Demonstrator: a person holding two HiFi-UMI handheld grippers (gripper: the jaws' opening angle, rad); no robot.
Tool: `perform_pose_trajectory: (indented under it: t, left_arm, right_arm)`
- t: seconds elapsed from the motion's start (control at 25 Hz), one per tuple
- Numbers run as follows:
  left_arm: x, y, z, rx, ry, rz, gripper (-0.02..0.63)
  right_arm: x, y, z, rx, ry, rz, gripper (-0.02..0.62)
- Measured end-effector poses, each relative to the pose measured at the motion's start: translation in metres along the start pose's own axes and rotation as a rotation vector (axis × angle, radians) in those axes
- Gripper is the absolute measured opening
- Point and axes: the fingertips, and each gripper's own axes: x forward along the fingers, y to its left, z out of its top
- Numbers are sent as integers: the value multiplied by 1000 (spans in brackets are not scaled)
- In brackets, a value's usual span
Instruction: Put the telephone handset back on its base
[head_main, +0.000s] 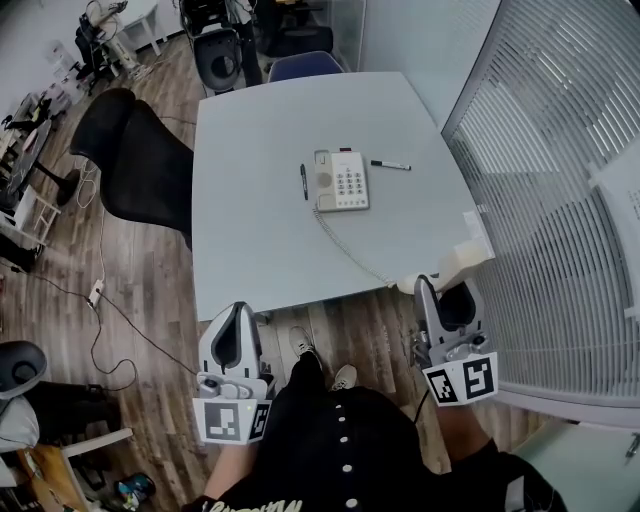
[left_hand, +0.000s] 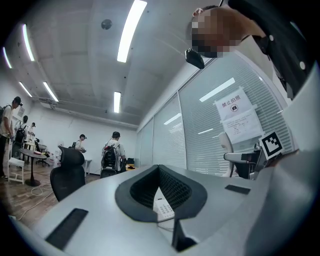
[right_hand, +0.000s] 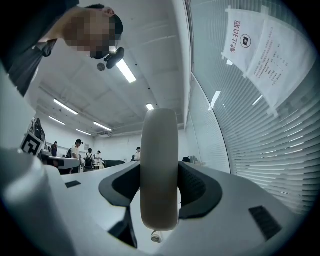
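The cream telephone base (head_main: 338, 181) with its keypad lies in the middle of the grey table (head_main: 250, 230). Its cradle is bare. A coiled cord (head_main: 350, 250) runs from it to the cream handset (head_main: 456, 266) at the table's near right corner. My right gripper (head_main: 447, 290) is shut on the handset (right_hand: 159, 170), which stands upright between the jaws in the right gripper view. My left gripper (head_main: 240, 308) hovers off the table's near left edge, shut and holding nothing. Through its jaws, the left gripper view shows the base (left_hand: 162, 207).
A black pen (head_main: 304, 181) lies left of the base and a marker (head_main: 390, 165) behind it to the right. A black office chair (head_main: 140, 165) stands at the table's left. Window blinds (head_main: 560, 180) close off the right side. Cables trail over the wooden floor (head_main: 100, 300).
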Motion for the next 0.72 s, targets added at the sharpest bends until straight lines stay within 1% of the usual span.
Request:
perform_pose_trajectory:
  t: [0.36,0.72]
  left_arm:
    - [27,30,3,2,-9,0,9]
    - [58,44,1,-9,-15,-28,9]
  right_arm:
    - [41,6,-5,-6,6,6,233]
    - [73,3,-7,-13,21,-1,233]
